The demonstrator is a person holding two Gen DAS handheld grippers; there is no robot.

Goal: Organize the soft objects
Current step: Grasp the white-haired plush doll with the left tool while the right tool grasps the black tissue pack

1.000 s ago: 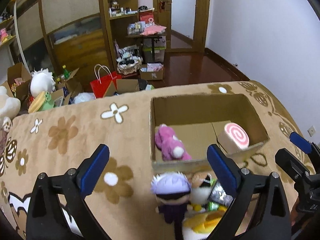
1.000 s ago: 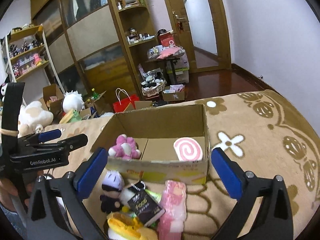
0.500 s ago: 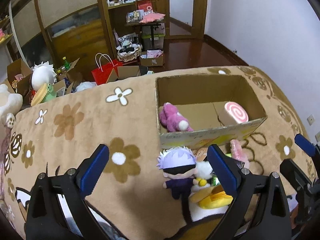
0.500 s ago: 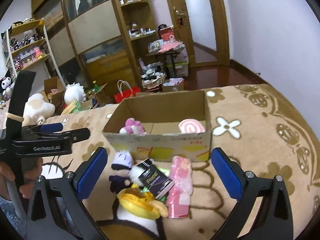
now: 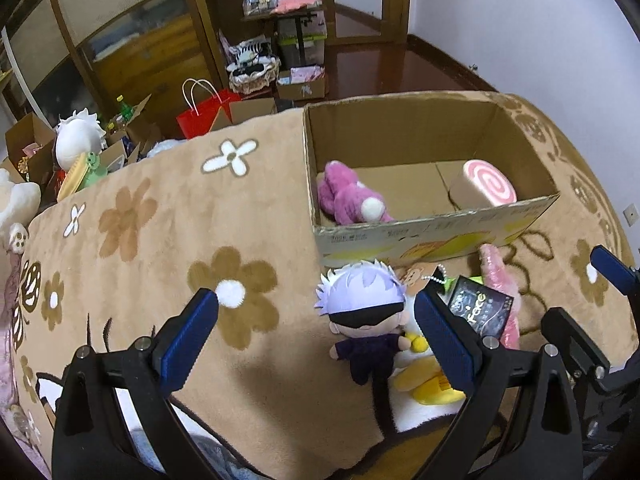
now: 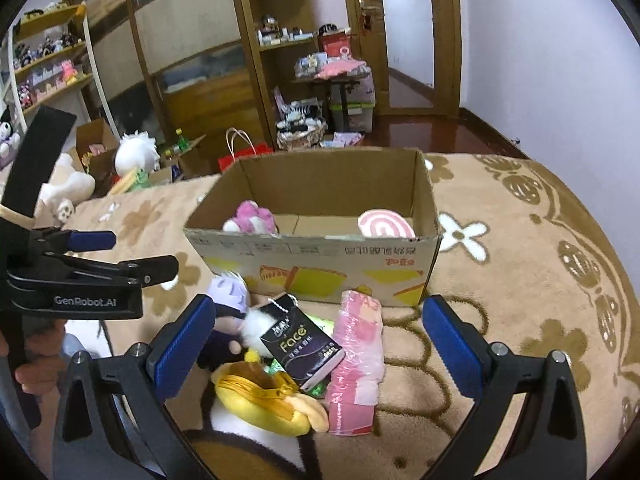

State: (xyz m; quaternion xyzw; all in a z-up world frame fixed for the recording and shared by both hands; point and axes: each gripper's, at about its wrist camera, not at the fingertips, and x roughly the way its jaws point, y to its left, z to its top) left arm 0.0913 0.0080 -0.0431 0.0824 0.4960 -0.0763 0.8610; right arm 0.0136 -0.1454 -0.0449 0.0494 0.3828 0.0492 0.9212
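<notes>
An open cardboard box rests on a tan flowered blanket; inside lie a pink plush and a pink swirl-roll cushion. In front of it lies a heap: a white-haired doll, a yellow plush, a black tissue pack and a pink wrapped pack. My left gripper is open, above the blanket just left of the heap. My right gripper is open over the heap, holding nothing.
The tan blanket spreads left and right of the box. Behind it are a red bag, cartons, plush toys, wooden shelves and a doorway. A hand holds the left gripper's handle.
Both grippers have pulled back and risen from the box, so the heap of toys in front of it now shows fully. Both stay open.
</notes>
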